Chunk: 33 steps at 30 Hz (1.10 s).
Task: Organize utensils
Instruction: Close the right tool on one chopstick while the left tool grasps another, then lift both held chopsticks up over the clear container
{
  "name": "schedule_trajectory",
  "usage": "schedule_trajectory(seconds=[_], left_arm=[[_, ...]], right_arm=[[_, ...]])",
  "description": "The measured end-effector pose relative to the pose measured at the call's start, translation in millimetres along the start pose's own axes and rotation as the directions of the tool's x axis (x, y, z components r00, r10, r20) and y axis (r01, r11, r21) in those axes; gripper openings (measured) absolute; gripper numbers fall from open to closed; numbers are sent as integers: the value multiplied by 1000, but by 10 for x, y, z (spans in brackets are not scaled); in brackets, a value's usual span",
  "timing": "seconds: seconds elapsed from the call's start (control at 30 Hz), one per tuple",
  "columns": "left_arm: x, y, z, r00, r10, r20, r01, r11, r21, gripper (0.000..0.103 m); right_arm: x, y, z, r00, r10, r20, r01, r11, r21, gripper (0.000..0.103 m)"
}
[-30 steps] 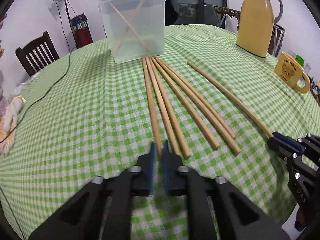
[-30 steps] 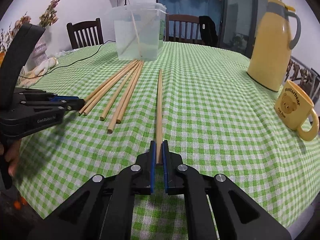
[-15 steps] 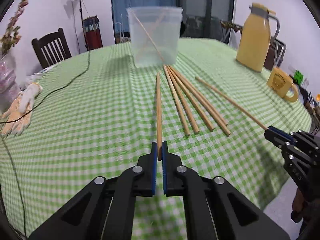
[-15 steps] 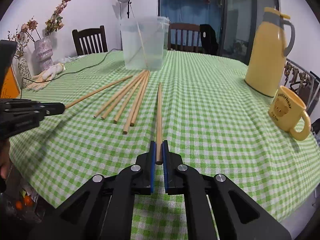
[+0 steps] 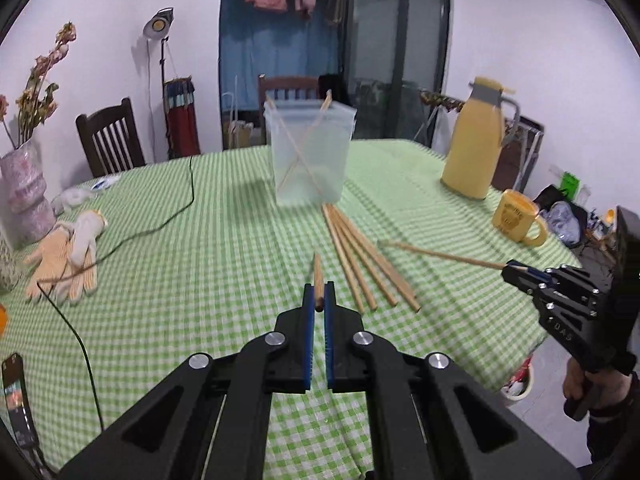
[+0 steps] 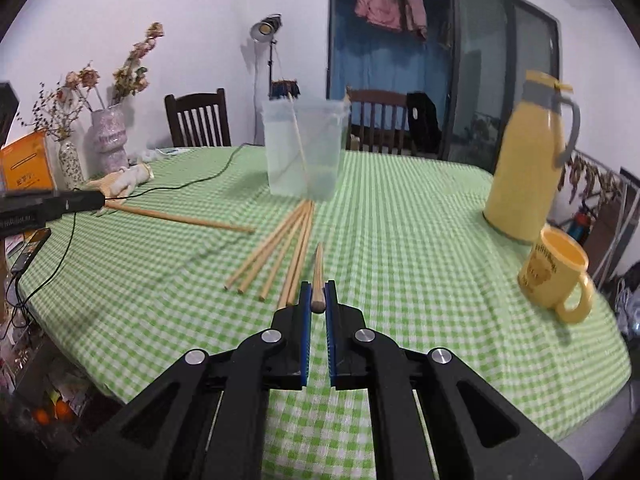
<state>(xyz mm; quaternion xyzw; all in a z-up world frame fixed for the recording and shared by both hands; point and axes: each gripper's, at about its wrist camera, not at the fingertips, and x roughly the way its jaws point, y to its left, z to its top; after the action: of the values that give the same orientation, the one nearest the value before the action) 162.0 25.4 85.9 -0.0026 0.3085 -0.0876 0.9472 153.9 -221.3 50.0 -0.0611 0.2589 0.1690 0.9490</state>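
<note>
My left gripper (image 5: pixel 319 294) is shut on a wooden chopstick (image 5: pixel 318 280) and holds it above the table, pointing forward. My right gripper (image 6: pixel 318 294) is shut on another chopstick (image 6: pixel 318 276), also lifted. In the left wrist view the right gripper (image 5: pixel 510 270) holds its chopstick (image 5: pixel 440 255) at the right. In the right wrist view the left gripper (image 6: pixel 98 199) holds its chopstick (image 6: pixel 180 218) at the left. Several chopsticks (image 5: pixel 360 256) lie fanned on the green checked cloth (image 6: pixel 400 240). A clear plastic container (image 5: pixel 310 152) behind them holds two crossed chopsticks.
A yellow thermos (image 6: pixel 528 160) and a yellow mug (image 6: pixel 556 272) stand at the right. Gloves (image 5: pixel 64 256), a black cable (image 5: pixel 160 220) and a vase (image 5: pixel 24 196) are at the left. Chairs stand behind the table. A phone (image 5: pixel 16 404) lies at the left edge.
Both grippers have lifted their chopsticks off the cloth and pulled back and up; the container and the fanned chopsticks now look farther away.
</note>
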Motion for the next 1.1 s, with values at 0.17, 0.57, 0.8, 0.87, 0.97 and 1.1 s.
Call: schedule_trajectory(seconds=[0.17,0.57,0.8,0.87,0.97,1.1], left_arm=[[-112,159,255,999,11,33,-12,1000,23,1],[102,563,998,999,-25,34,26,1000,-8,1],[428,634,1326,1000,-3,20,3,1000,5,2],[485,614,1385,1000,-9,19,8,1000,21,2],[567,590,1460,1000,-11,21,11,999,40,2],[630,621,1525,1000,-26,12,26,999,42,2]], right_arm=[[-127,-37,230,999,22,26,-21,999,-26,7],[8,-270,827,999,34,6,-34,998,-55,7],[227,-404,1159,995,85,-57,-87,995,-45,7],[293,-429,1250,992,103,-77,-107,993,-43,7],[386,-477,1368,988,118,-103,-122,992,-32,7],[448,-502,1454,984,132,-121,-137,990,-37,7]])
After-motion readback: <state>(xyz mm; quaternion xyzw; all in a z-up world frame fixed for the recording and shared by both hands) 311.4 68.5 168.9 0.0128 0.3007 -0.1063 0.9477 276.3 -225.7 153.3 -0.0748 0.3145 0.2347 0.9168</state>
